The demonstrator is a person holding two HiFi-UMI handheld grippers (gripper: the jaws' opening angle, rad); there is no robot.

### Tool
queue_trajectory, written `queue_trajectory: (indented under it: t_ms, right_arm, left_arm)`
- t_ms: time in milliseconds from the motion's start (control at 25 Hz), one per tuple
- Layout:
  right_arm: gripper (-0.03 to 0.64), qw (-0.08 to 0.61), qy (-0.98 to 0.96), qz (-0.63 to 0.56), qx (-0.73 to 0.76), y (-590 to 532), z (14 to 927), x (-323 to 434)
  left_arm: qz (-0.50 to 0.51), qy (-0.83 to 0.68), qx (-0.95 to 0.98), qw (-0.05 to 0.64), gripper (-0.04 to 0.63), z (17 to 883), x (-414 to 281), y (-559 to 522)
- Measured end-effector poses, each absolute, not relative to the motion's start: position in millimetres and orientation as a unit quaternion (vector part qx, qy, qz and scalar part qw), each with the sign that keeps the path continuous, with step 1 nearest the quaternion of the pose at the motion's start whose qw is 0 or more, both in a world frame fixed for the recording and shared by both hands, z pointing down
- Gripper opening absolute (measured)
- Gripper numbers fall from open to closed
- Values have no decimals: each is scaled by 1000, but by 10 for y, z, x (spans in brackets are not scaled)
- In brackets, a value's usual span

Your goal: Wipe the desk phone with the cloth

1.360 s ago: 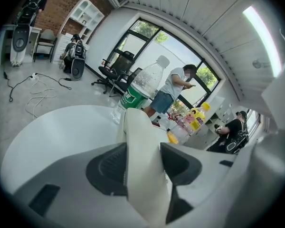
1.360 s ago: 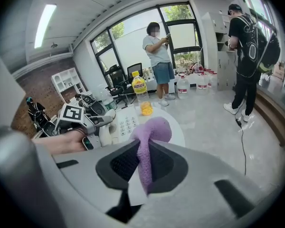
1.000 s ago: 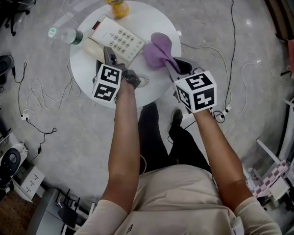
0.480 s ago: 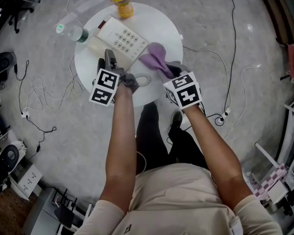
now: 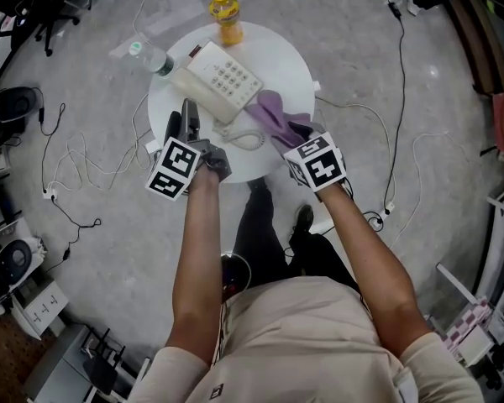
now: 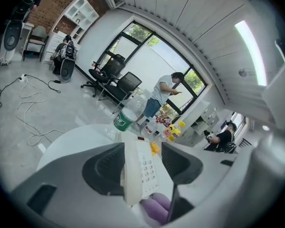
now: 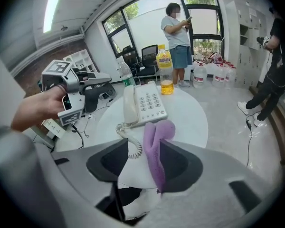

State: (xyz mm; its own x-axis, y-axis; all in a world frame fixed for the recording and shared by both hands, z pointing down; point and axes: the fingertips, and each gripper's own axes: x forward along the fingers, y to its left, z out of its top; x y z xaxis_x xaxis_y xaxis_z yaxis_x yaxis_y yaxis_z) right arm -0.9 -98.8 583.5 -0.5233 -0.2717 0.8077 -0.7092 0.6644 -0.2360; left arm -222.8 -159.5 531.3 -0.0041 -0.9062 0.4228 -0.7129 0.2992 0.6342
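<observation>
We've got the desk phone sitting keypad-up on the round white table, with the handset in its cradle. The purple cloth is bunched just off the phone's near-right corner. We honestly can't tell if it actually touches the phone. From there it trails back toward us and runs between the jaws of the right tool. Those jaws are opening right now. The cloth lies along the inside of one jaw, with a clear gap to the other, so nothing's really pinched.

The left tool hovers at the phone's near-left side, apart from it, with its jaws spread and nothing between them. It's pointed at the phone.

The coiled cord loops out from the phone's near edge and lies between the two tools. Beyond the phone stands a yellow-capped drink bottle. There's also a clear bottle with a green label at the phone's far-left.
</observation>
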Motion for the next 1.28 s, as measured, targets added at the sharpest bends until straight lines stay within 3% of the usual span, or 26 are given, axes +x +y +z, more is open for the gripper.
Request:
queue_trajectory:
  t_ms: [240,440,520,800,1280]
  right_arm:
    - [171,348,-847,255,311,-969,5278,80]
    - [47,291,-871,220,330,-987,4636,200]
    - [-5,260,-883,202,335,-982,4303,244]
    - [-6,144,-927,132,320,-814,2939,376]
    - [-9,69,-963,73,251,-28,1658,739]
  left_arm:
    - [-118,-666,647,352,222,4504,-2171,-1433]
    - [-104,-644,699,292,216,3819,-2117,-1224]
    - [-102,-629,723,268,186,3531,-2041,-1115]
    - [-51,-531,826,185,31,2496,-1457,-588]
    - [44,-398,910,108,21,1638,-496,385]
